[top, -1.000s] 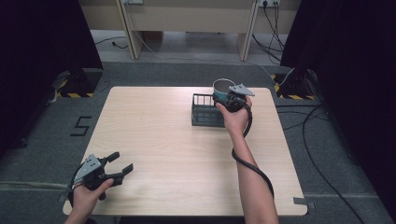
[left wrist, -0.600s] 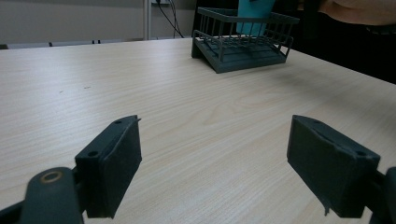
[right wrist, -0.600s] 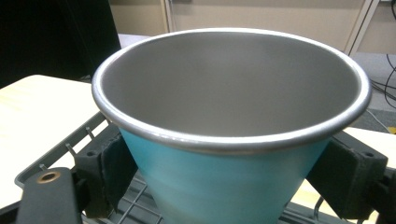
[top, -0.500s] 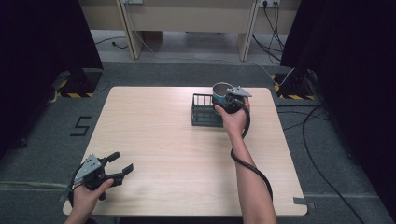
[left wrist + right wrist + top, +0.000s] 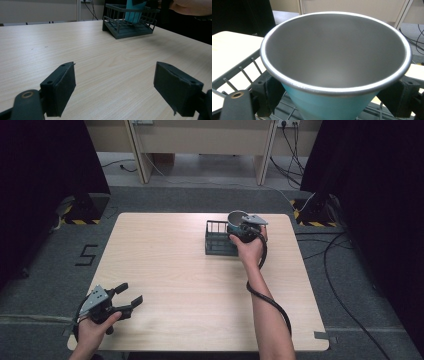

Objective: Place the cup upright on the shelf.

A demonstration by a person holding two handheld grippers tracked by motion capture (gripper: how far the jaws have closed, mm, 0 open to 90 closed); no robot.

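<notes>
one light wooden table [image 5: 175,270] carries one dark wire rack [image 5: 220,239], which sits toward one o'clock from the table's middle, near the far edge. one cup [image 5: 236,220] is in play: teal outside, grey metal inside, with a bright rolled rim. in the high view it is at the rack's right end, at about three o'clock of the rack. in the right gripper view the cup [image 5: 337,62] is upright and mouth-up, its teal wall narrowing downward over the rack's wire floor [image 5: 244,72]; whether its base touches the wires cannot be told.

two grippers are in use. the right gripper [image 5: 246,231] is held by one hand [image 5: 248,247] at the rack's right end, and its jaws are clamped on the cup, one black pad on each side of the teal wall just under the rim.

the left gripper [image 5: 127,298] is near the table's seven o'clock corner, well apart from the rack, held in the other hand [image 5: 95,327]. its jaws stand wide apart with nothing between them, just bare wood below in the left gripper view, where the rack [image 5: 130,21] and the teal cup [image 5: 135,12] show far off at one o'clock.
</notes>
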